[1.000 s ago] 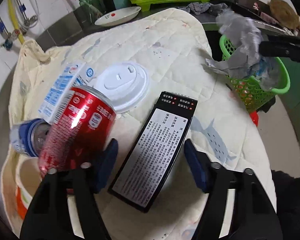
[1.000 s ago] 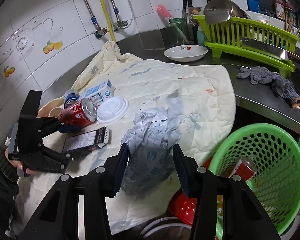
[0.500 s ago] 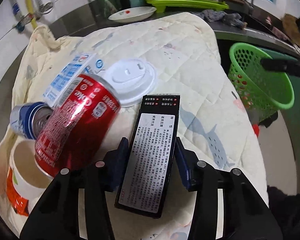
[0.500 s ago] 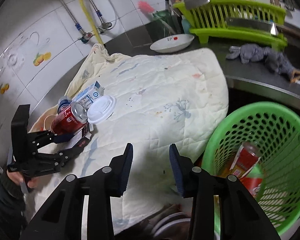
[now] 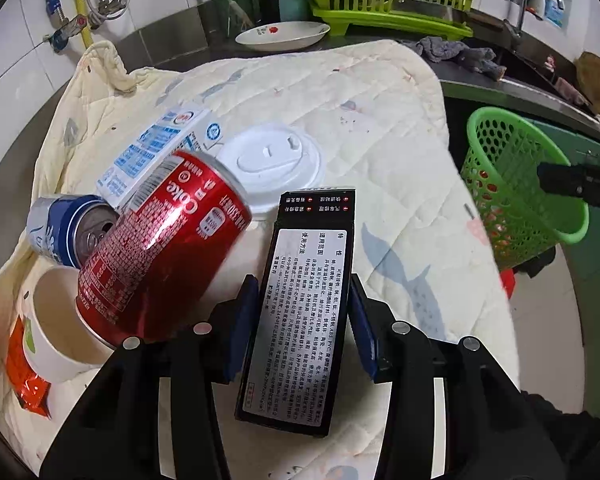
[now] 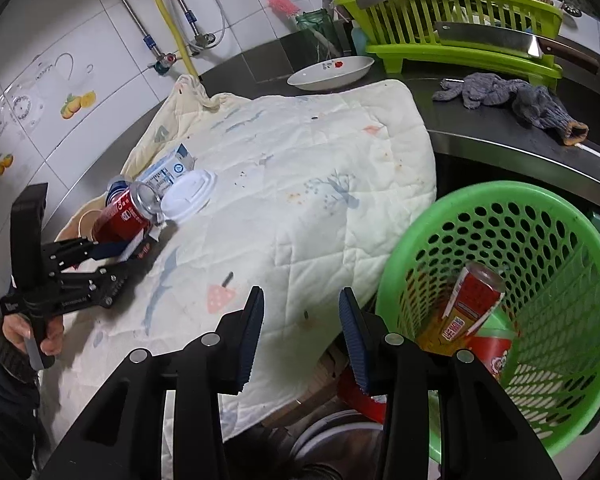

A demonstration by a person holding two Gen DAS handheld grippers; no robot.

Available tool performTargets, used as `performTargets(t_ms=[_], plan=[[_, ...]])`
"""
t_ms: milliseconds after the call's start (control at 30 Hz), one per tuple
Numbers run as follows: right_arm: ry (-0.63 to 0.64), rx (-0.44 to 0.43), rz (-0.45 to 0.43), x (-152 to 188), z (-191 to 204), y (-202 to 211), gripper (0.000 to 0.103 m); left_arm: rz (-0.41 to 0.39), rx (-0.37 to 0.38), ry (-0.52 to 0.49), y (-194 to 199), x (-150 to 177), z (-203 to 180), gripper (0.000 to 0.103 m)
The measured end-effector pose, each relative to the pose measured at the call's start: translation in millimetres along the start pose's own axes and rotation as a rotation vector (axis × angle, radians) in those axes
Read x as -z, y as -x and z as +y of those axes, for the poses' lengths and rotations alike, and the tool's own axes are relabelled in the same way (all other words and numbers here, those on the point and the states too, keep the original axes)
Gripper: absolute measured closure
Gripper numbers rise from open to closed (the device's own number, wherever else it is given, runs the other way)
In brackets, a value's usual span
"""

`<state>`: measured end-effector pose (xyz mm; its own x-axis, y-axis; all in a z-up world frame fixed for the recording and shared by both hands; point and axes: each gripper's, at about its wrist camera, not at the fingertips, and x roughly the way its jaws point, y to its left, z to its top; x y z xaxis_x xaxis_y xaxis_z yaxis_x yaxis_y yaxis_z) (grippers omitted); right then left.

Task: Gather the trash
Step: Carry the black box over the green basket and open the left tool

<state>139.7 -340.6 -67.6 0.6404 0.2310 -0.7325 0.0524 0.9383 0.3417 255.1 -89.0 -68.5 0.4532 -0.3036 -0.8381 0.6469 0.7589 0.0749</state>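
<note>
My left gripper [image 5: 302, 320] is shut on a flat black box [image 5: 306, 304] with a white printed label, on the cream quilt [image 5: 380, 152]. A red cola can [image 5: 164, 248] lies just left of it, with a blue can [image 5: 64, 232], a milk carton [image 5: 156, 148] and a white cup lid [image 5: 272, 164] behind. My right gripper [image 6: 302, 332] is open and empty above the quilt's edge, left of the green basket [image 6: 540, 240], which holds a red can [image 6: 474, 300]. The left gripper also shows in the right wrist view [image 6: 128, 256].
A paper cup [image 5: 56, 320] and an orange wrapper [image 5: 24, 372] lie at the quilt's left edge. At the back stand a white plate [image 6: 332, 72], a green dish rack [image 6: 460, 20] with a cleaver, and a grey rag [image 6: 508, 96].
My left gripper moved forward and closed on the black box. My right gripper let go of the crumpled grey bag, which is no longer in sight, and stays open beside the basket.
</note>
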Motion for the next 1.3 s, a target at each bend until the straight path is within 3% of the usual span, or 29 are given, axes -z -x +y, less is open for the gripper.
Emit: performTargets(t_ms=[567,1000,1300], plan=[[-0.009,0.103,-0.023,18,-30,33,0.059,-0.081,0.107,0.000,20,-37,-55,0.059],[-0.027,0.223,-0.037,43,-76,76,0.059,-0.042,0.302,0.025,-26,-87,-167,0.059],[-0.074,0.261,-0.046,58,-105,99,0.059,-0.008,0.360,0.037,-59,-110,-233,0.057]])
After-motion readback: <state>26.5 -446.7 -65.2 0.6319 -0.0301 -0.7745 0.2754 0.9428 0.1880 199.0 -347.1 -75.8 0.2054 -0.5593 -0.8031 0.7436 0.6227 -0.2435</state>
